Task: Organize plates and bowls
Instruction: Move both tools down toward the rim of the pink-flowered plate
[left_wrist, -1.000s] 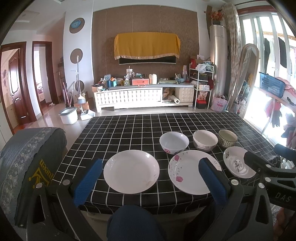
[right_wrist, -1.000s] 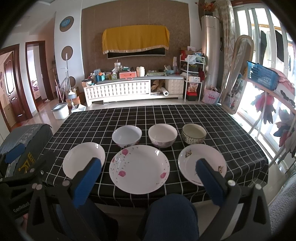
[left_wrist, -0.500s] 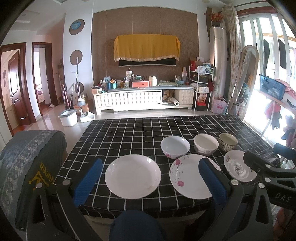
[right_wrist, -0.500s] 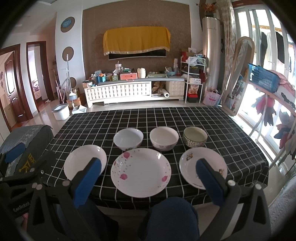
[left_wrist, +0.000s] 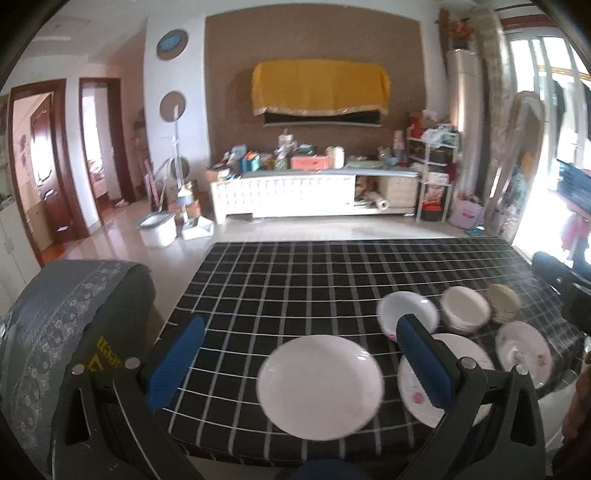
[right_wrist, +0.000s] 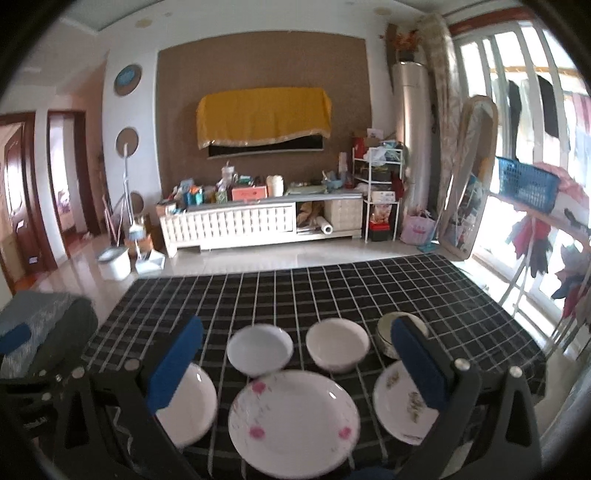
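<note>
Three plates line the near edge of the black checked table (right_wrist: 332, 291): a plain white plate (left_wrist: 320, 386) (right_wrist: 186, 409) on the left, a pink-flowered plate (right_wrist: 293, 421) (left_wrist: 465, 354) in the middle, a small patterned plate (right_wrist: 400, 404) (left_wrist: 524, 350) on the right. Behind them stand a white bowl (right_wrist: 259, 353) (left_wrist: 402, 308), a second white bowl (right_wrist: 337, 349) (left_wrist: 466, 309) and a patterned bowl (right_wrist: 388, 332) (left_wrist: 503, 302). My left gripper (left_wrist: 301, 358) is open above the plain plate. My right gripper (right_wrist: 295, 356) is open over the flowered plate and bowls. Neither holds anything.
A chair back with a grey cover (left_wrist: 70, 332) stands at the table's left. Beyond the table lie bare floor, a white TV cabinet (left_wrist: 314, 194), a mop with bucket (left_wrist: 159, 230), and a clothes rack with a blue basket (right_wrist: 526, 184) on the right.
Both views have tilted up and drawn back a little, so the dishes sit lower in frame. The left gripper has swung left. No dish has moved.
</note>
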